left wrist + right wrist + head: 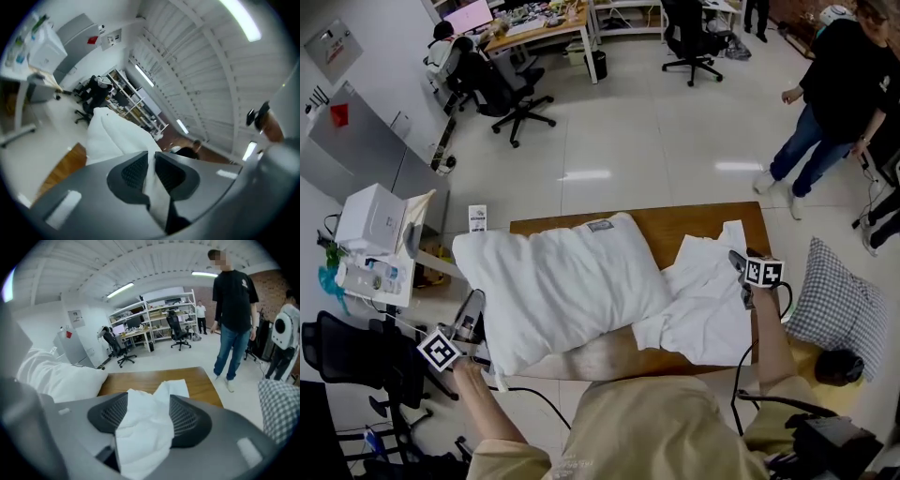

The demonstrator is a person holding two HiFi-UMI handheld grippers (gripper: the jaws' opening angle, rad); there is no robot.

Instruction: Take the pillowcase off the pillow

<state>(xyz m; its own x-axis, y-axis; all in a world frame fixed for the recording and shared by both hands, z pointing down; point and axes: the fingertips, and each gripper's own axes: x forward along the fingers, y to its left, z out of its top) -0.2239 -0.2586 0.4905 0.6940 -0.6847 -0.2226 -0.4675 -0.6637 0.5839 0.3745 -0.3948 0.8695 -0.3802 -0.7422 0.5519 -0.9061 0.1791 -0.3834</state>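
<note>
case looked off the pillow – last bit was a clean let-go

the pillow point(558, 286) lay bare on the wooden bench point(675, 225), centre-left of the head view, label patch at its top edge. the pillowcase point(708, 305) was a loose white heap on the bench just right of the pillow, its left edge touching or tucked under the pillow; which of the two could not be told.

left gripper point(151, 164): jaws pressed together, pinching a thin fold of white fabric. going by the head view this was the pillow's lower-left corner, at the bottom left of the frame.

right gripper point(149, 411): jaws spread, a bunch of pillowcase cloth sitting loose between the pads, draped over the lower part. no squeeze was visible, so i read it as a release rather than a grip.

judgement: task nearly done, the step in hand was dropping the case and parking the pillow.

doing it well:
- the right gripper needed to lift straight up and back out of the cloth, because the mesh pads could snag the fold and drag the case off the right edge of the bench.
- the pinch on the pillow corner was best held until the case lay clear, so the pillow didn't slide onto it.
- the overlap at the pillow's right side wanted a check; if the case was trapped there, the pillow should go toward the left of the frame rather than the case being yanked.

a checked cushion point(844, 305) lay off the bench at right, out of play.
</note>
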